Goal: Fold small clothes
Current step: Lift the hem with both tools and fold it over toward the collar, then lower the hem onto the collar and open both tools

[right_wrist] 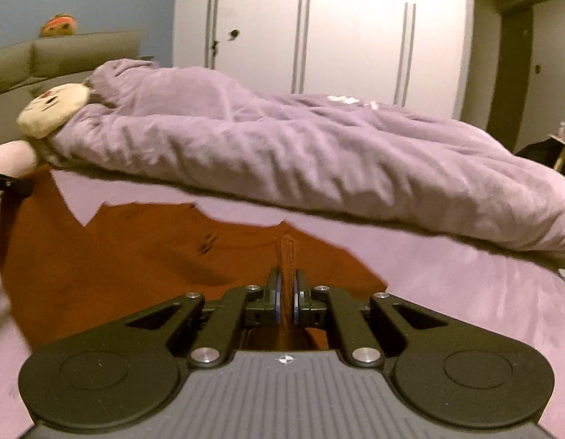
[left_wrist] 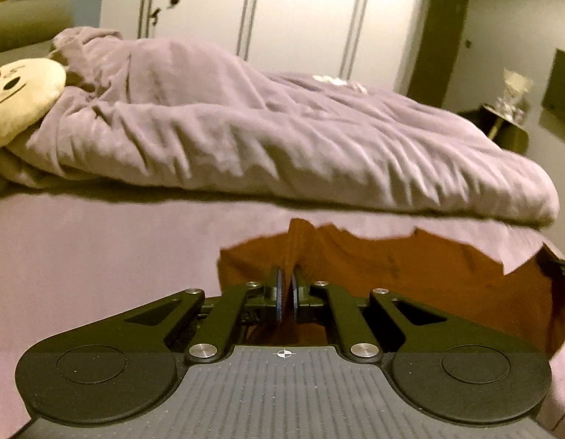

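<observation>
The left gripper's fingers and the right gripper's fingers are each pinched tight on an edge of the rust-orange knitted garment, which hangs stretched between them over the smooth lilac bed sheet. Beyond lie a rumpled lilac duvet, a cream plush toy and tall white wardrobe doors.
</observation>
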### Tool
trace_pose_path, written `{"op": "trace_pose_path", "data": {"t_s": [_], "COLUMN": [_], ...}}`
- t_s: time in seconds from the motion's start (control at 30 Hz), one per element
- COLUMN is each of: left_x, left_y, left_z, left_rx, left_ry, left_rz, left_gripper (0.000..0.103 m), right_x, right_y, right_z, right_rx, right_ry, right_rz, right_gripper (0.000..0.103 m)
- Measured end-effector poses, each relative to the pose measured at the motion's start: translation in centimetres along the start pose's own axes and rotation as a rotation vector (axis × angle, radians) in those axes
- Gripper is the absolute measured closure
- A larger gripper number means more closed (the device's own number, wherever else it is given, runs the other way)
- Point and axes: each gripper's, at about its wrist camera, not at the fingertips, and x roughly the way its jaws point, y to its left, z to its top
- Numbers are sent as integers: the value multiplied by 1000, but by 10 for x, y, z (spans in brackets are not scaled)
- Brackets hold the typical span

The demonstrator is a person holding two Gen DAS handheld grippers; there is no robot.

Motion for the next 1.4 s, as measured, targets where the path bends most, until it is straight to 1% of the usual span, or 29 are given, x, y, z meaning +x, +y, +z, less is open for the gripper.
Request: {"op": "trace_pose_path", "data": {"t_s": [0.1, 0.2, 0.4, 0.47, 0.6, 0.63, 0.7, 0.77, 0.9, 0.97, 1.0, 1.03, 1.07, 1.1, 1.13, 1.17, 1.2, 1.23, 1.27, 1.33, 1.4], "left_x": [22, 50, 108, 122, 147, 150, 154, 156, 162, 167, 169, 171, 171, 170, 166, 163, 162, 162, 162, 165, 169], "left_y": [5, 10, 24, 28, 43, 44, 44, 41, 39, 35, 34, 35, 37, 41, 45, 49, 51, 52, 52, 51, 53], "left_z": [12, 20, 30, 31, 25, 22, 18, 16, 21, 26, 29, 31, 33, 34, 32, 30, 27, 25, 22, 16, 11], "left_rx": [-15, -44, -132, -148, -212, -215, -189, -163, -158, -135, -127, -129, -146, -173, -217, -250, -262, -259, -240, -197, -222], "left_ry": [-8, 9, 76, 97, 161, 172, 179, 176, 161, 158, 149, 147, 153, 159, 154, 145, 156, 180, 189, 202, 243], "left_rz": [34, 79, 95, 83, 95, 101, 108, 119, 141, 181, 225, 253, 252, 245, 223, 179, 145, 125, 126, 153, 157], "left_gripper": [96, 96, 96, 96, 96, 96, 96, 96, 95, 94, 89, 82, 62, 46, 42, 37, 27, 24, 23, 18, 18], "right_x": [19, 46, 98, 111, 138, 144, 153, 157, 167, 172, 176, 181, 186, 189, 190, 188, 182, 177, 175, 171, 171], "right_y": [-8, -14, -23, -25, -30, -34, -37, -36, -32, -31, -30, -29, -30, -31, -32, -33, -34, -35, -35, -40, -48], "right_z": [12, 21, 26, 25, 17, 16, 15, 15, 19, 22, 23, 24, 24, 24, 23, 23, 20, 17, 14, 6, 1], "right_rx": [10, 3, 33, 49, 99, 112, 110, 96, 57, 59, 58, 44, 25, 22, 31, 51, 74, 85, 86, 90, 122], "right_ry": [-7, 6, 45, 60, 112, 126, 134, 129, 113, 110, 111, 109, 120, 138, 157, 162, 157, 158, 165, 182, 205], "right_rz": [-46, -95, -160, -178, -213, -217, -228, -227, -265, -277, -288, -321, -347, -356, -348, -325, -287, -243, -231, -209, -185], "right_gripper": [98, 98, 98, 98, 98, 98, 99, 99, 99, 99, 99, 100, 100, 100, 100, 99, 98, 95, 90, 70, 64]}}
